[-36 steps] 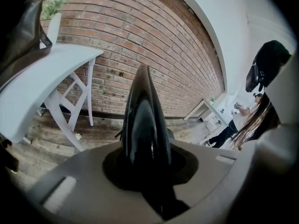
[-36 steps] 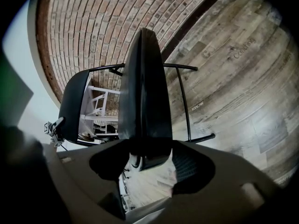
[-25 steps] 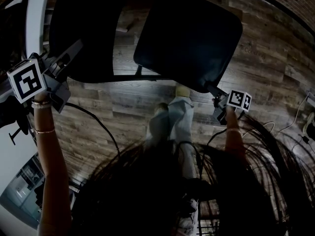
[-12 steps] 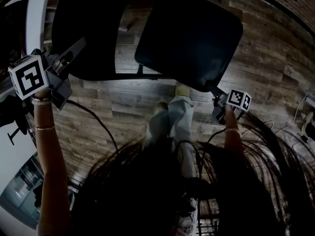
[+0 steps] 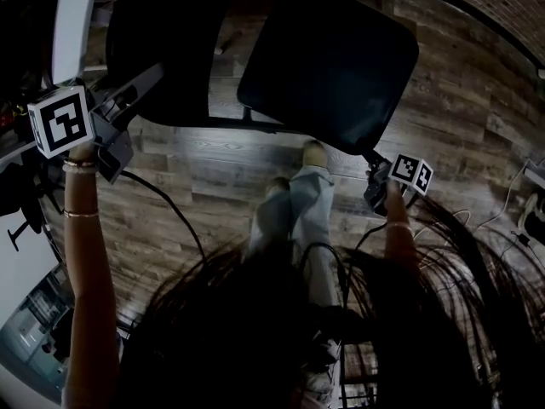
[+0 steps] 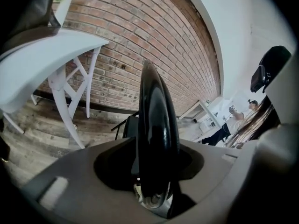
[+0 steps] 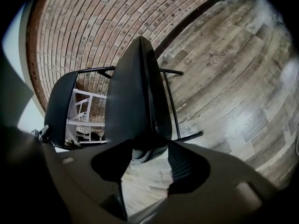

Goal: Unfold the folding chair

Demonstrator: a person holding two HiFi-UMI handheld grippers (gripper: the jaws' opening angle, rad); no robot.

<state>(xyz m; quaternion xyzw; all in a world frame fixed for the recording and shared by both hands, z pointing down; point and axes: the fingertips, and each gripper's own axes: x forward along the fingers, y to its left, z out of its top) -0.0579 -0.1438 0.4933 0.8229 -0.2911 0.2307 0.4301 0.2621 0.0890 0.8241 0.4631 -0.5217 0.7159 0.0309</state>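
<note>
A black folding chair stands on the wood floor with its backrest (image 5: 162, 49) at upper left and its seat (image 5: 328, 62) in the middle. My left gripper (image 5: 143, 85) is at the backrest's near edge. That rounded black edge (image 6: 156, 125) stands between the jaws, which are opening with dark gaps on both sides. My right gripper (image 5: 375, 164) is at the seat's near right corner. In the right gripper view the seat's edge (image 7: 133, 106) sits between the jaws, which are closing without pressing on it. The backrest (image 7: 58, 108) shows beyond.
A white table (image 5: 72, 15) stands close on the left, its legs (image 6: 70, 97) before a brick wall (image 6: 140, 27). My own legs and shoe (image 5: 298, 211) are just below the seat. Cables (image 5: 162, 207) trail over the floor. A person (image 6: 233, 125) stands far off.
My left gripper has shifted right and a little up in the head view, and the backrest has shifted right with it. The seat and my right gripper have hardly moved.
</note>
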